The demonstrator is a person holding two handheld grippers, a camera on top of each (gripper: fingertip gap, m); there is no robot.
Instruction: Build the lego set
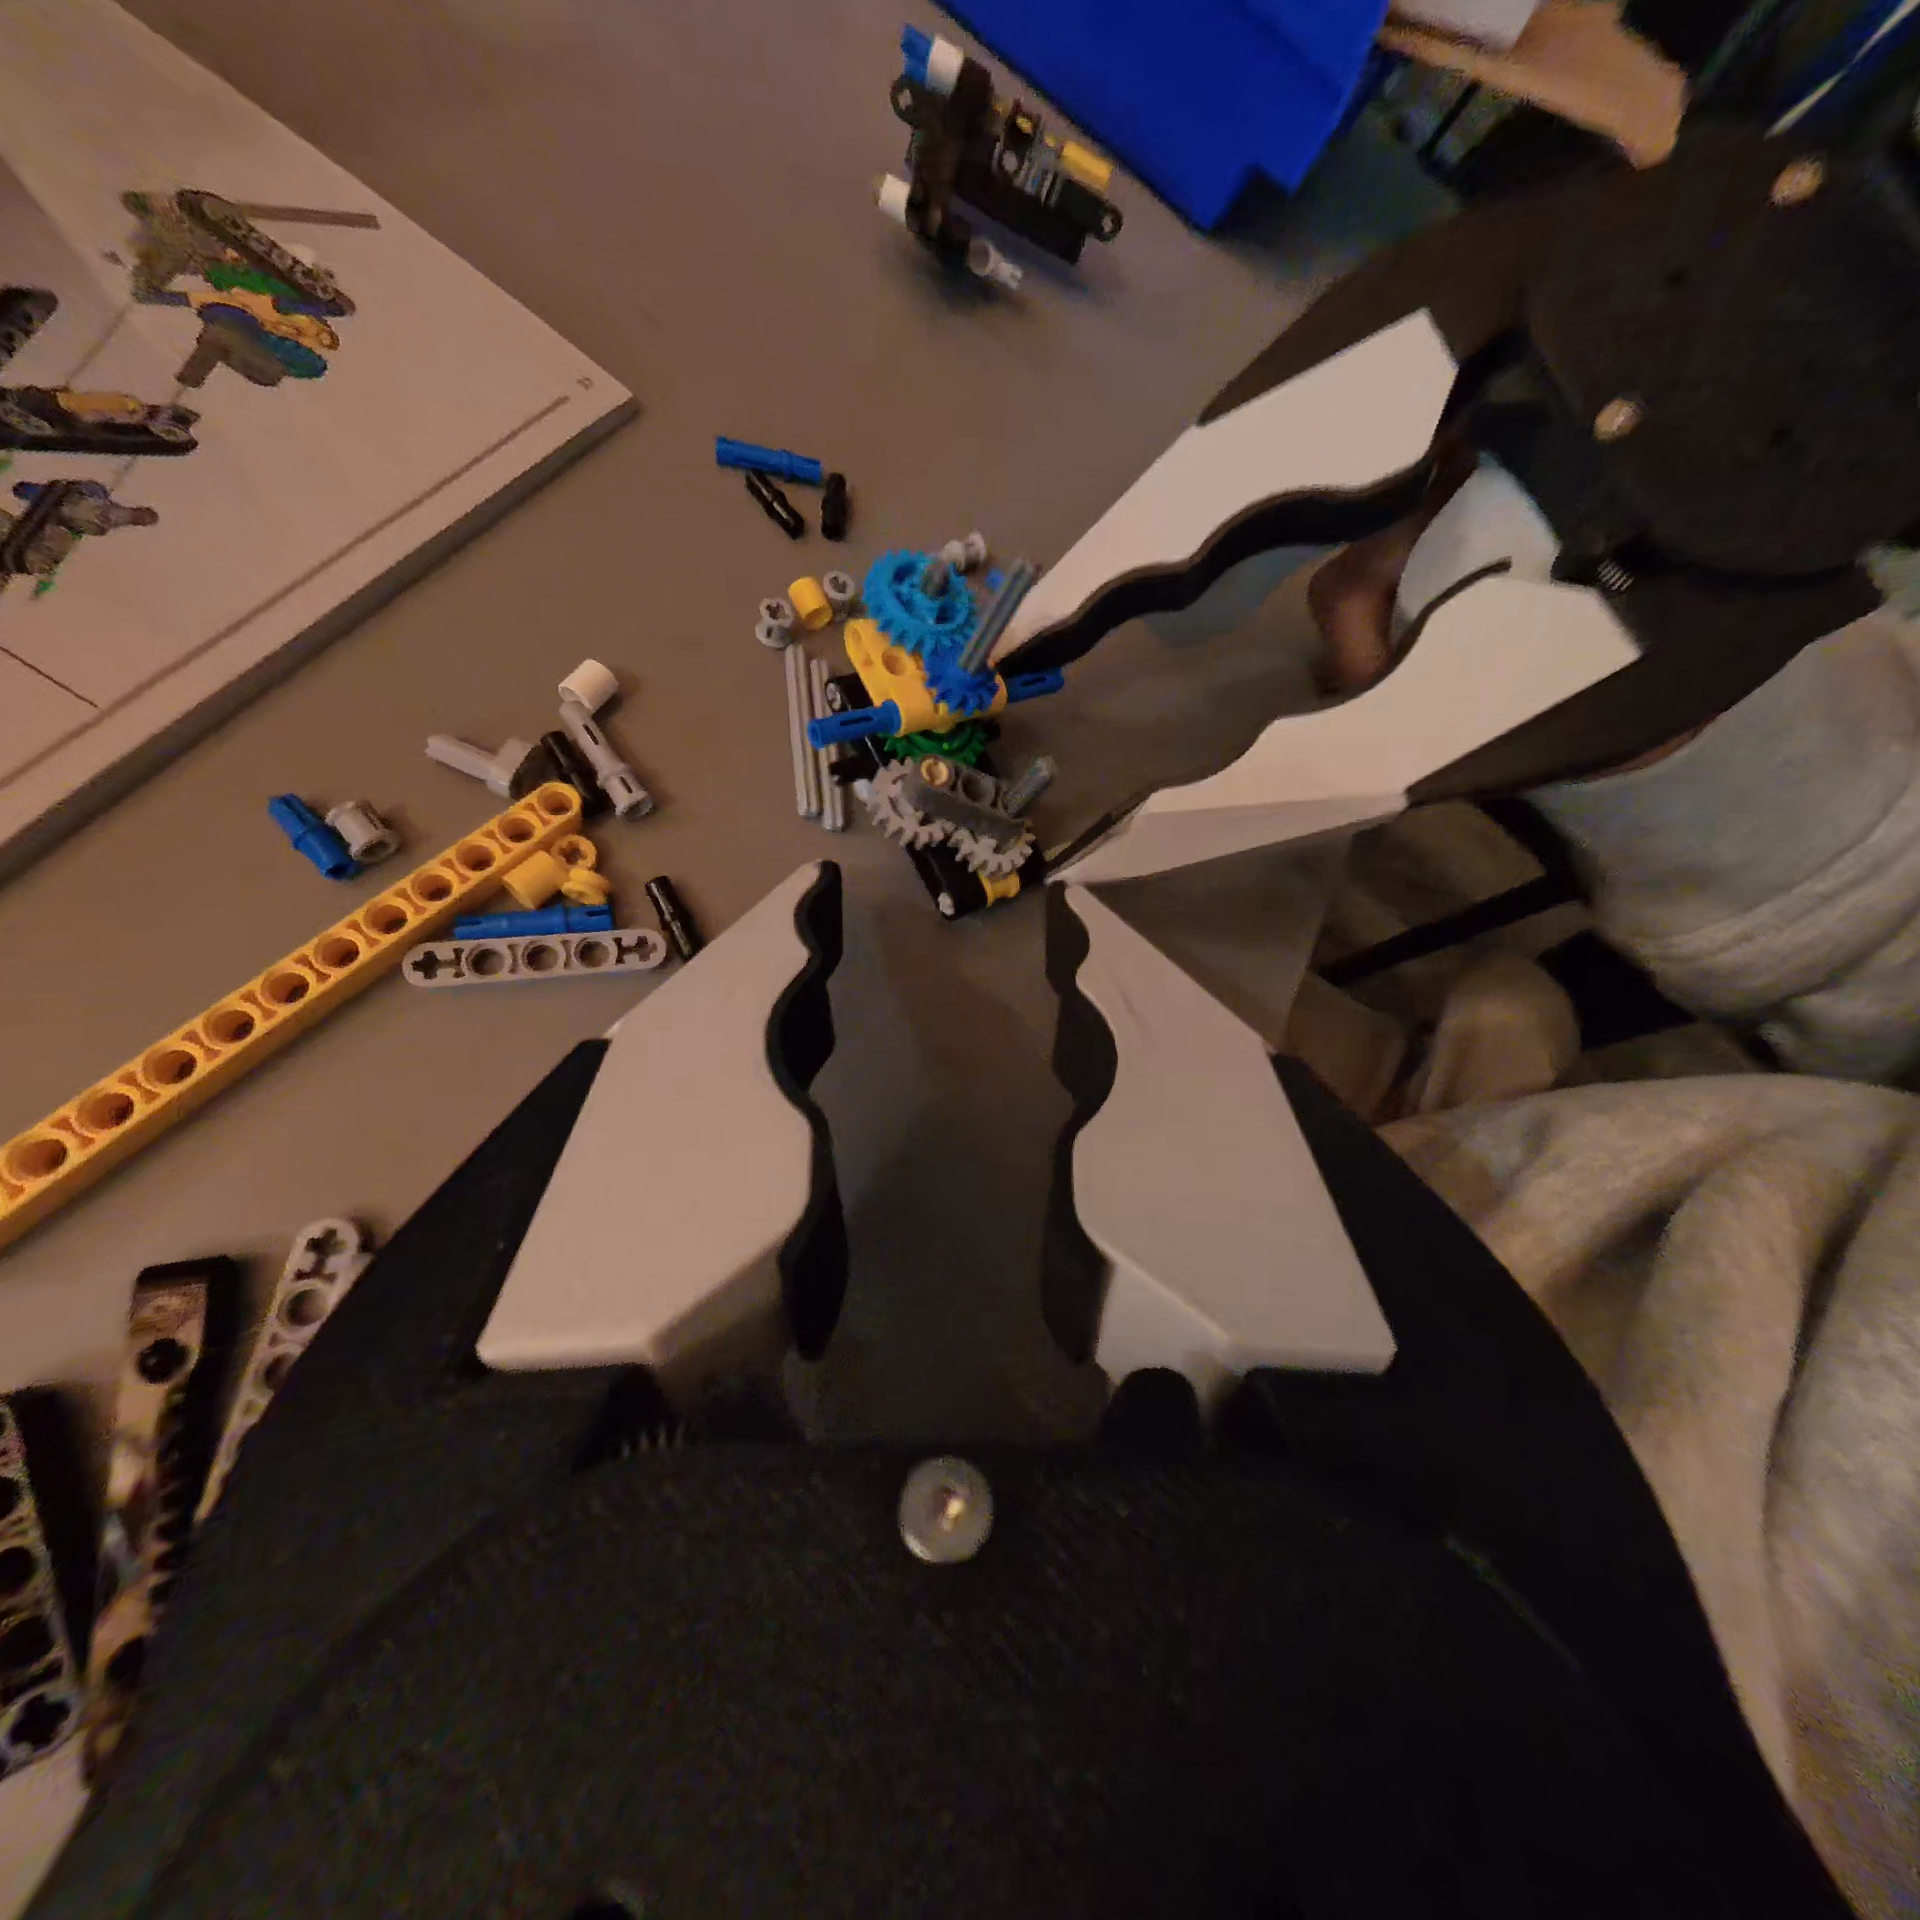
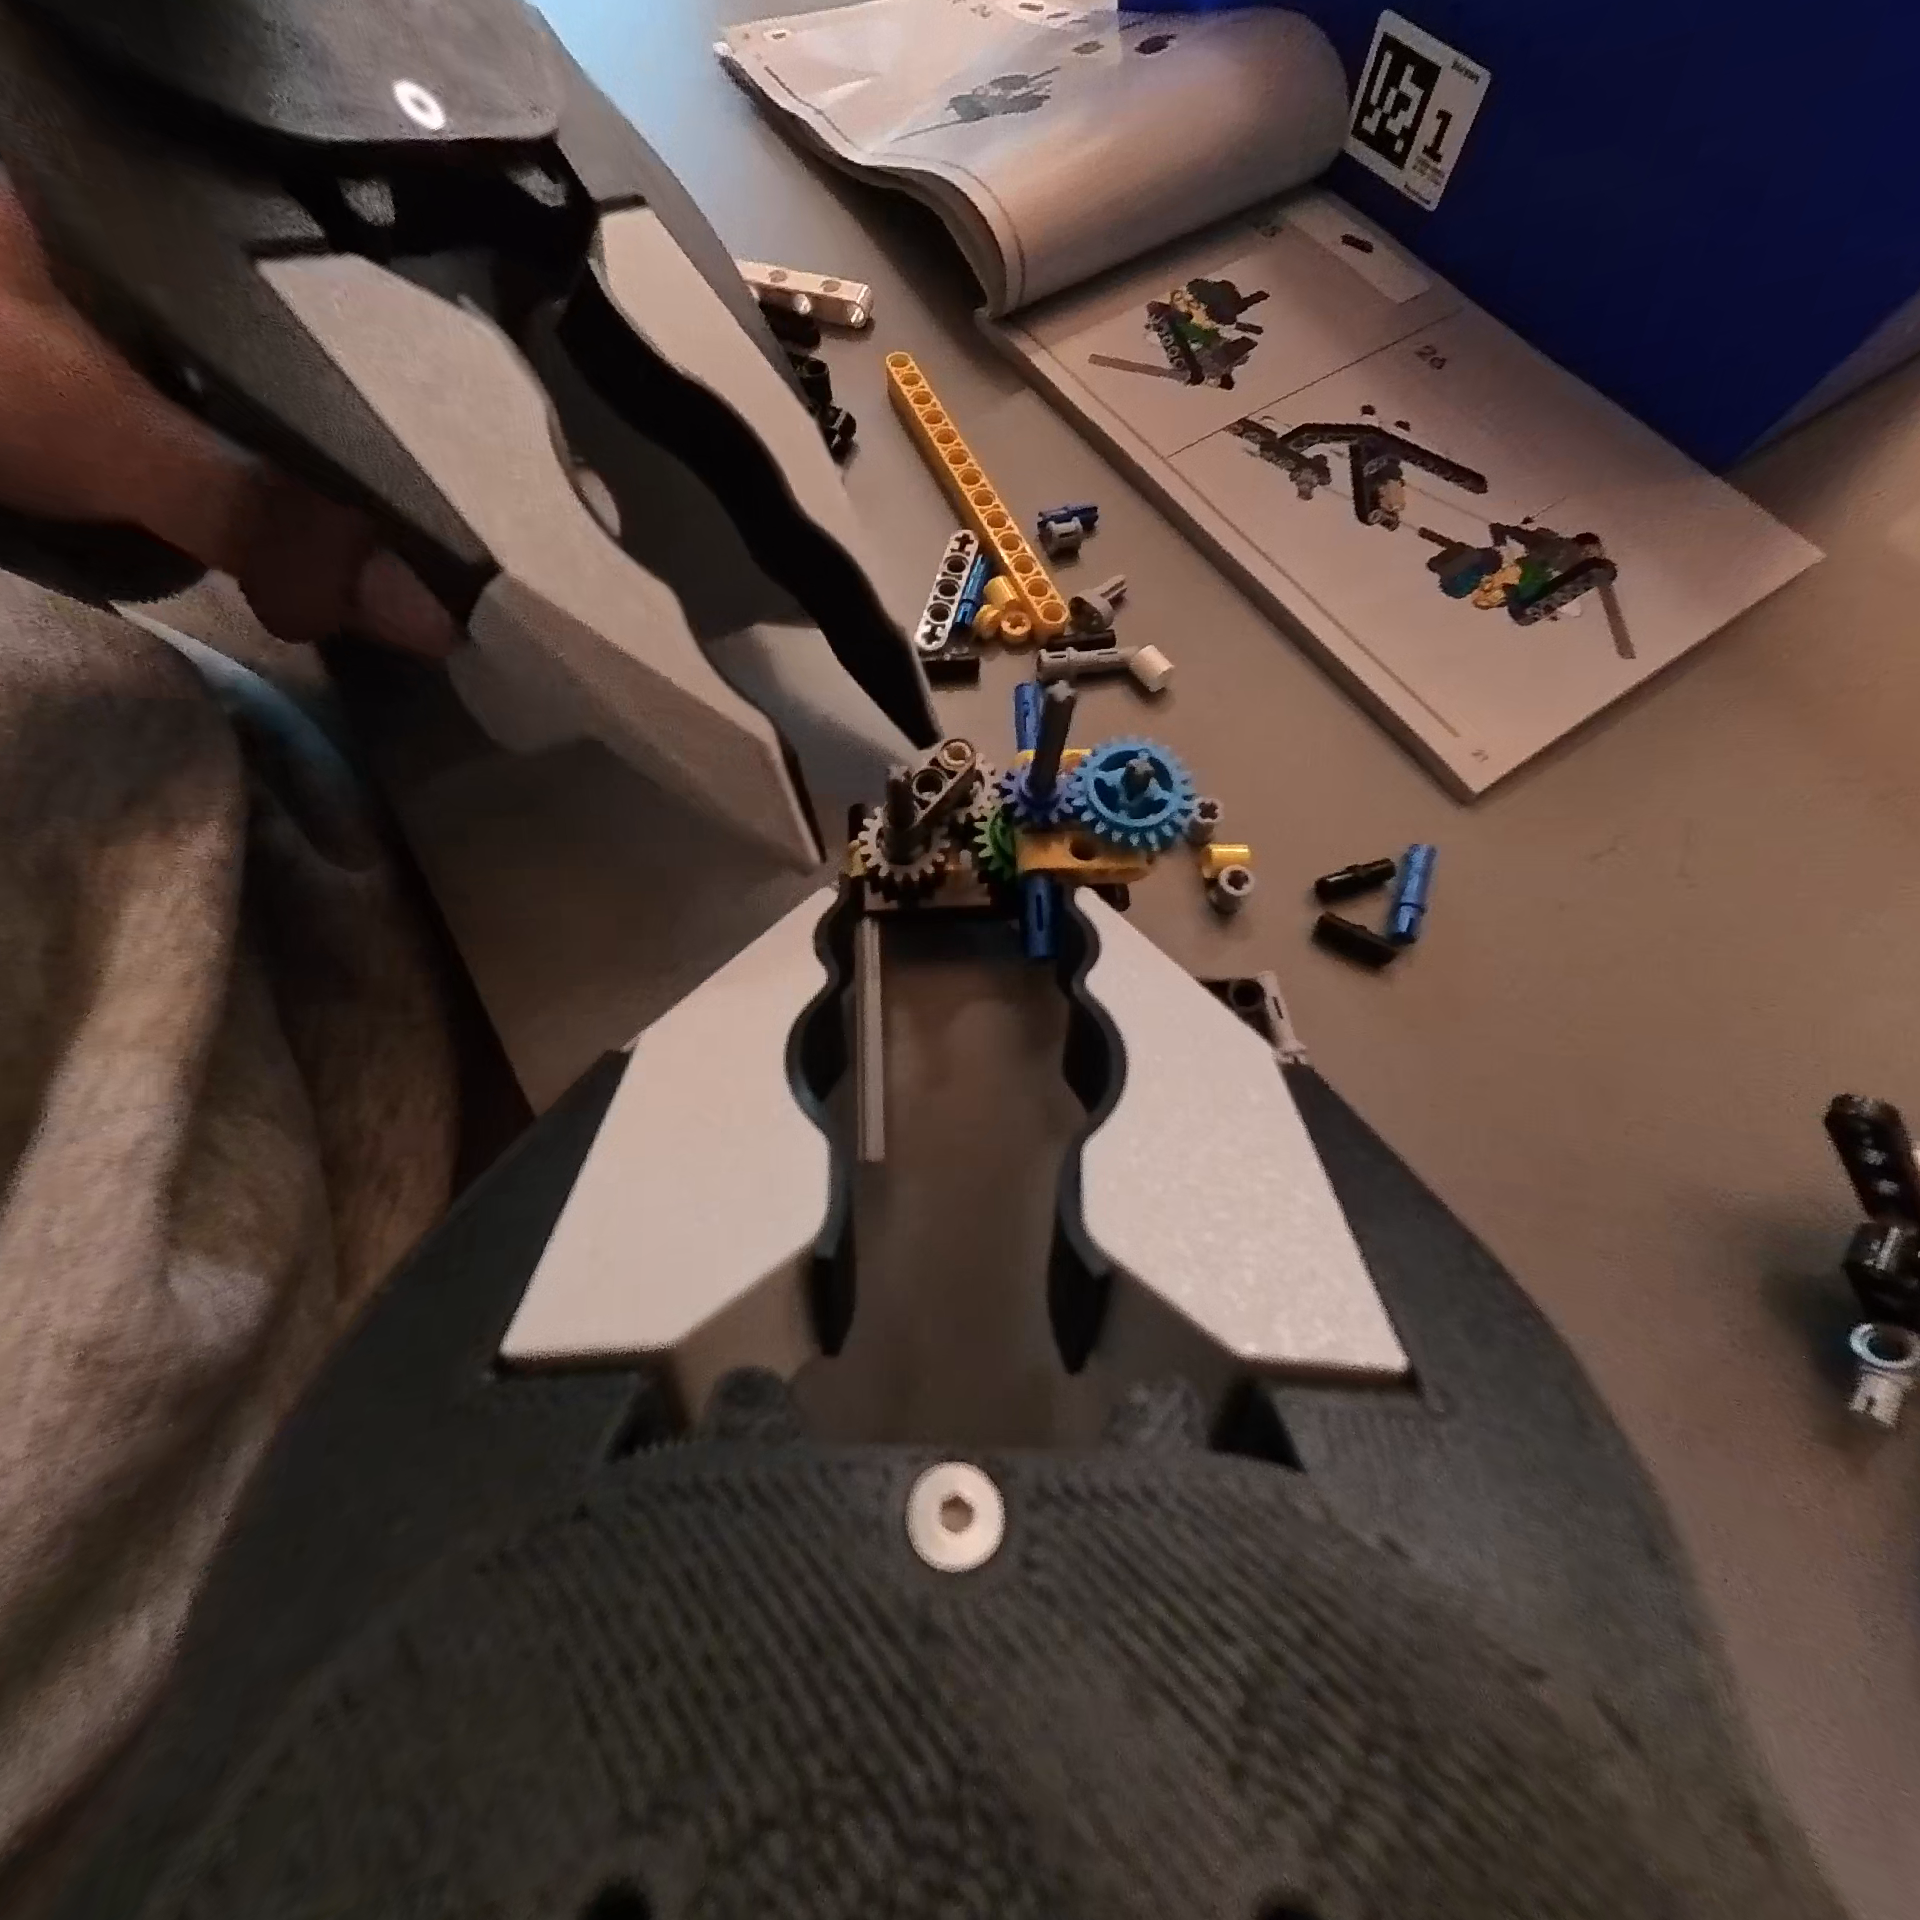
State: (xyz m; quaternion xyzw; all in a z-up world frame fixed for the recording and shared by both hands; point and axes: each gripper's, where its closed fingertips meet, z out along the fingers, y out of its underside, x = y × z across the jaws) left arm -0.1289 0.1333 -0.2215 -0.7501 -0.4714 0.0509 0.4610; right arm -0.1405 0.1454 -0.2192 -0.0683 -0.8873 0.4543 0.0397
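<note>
left gripper (image 1: 940, 883) fingers spread, empty, hovering just short of gear assembly (image 1: 920, 717) on grey table (image 1: 665, 260). right gripper (image 2: 951, 914) fingers wide around assembly's near end; contact unclear. yellow beam (image 1: 301, 966), instruction booklet (image 1: 260, 343) farther out.

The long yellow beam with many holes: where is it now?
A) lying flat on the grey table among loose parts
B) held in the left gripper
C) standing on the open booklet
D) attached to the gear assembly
A: the long yellow beam lies flat on the grey table, with loose pins beside it and neither gripper touching it.
</note>
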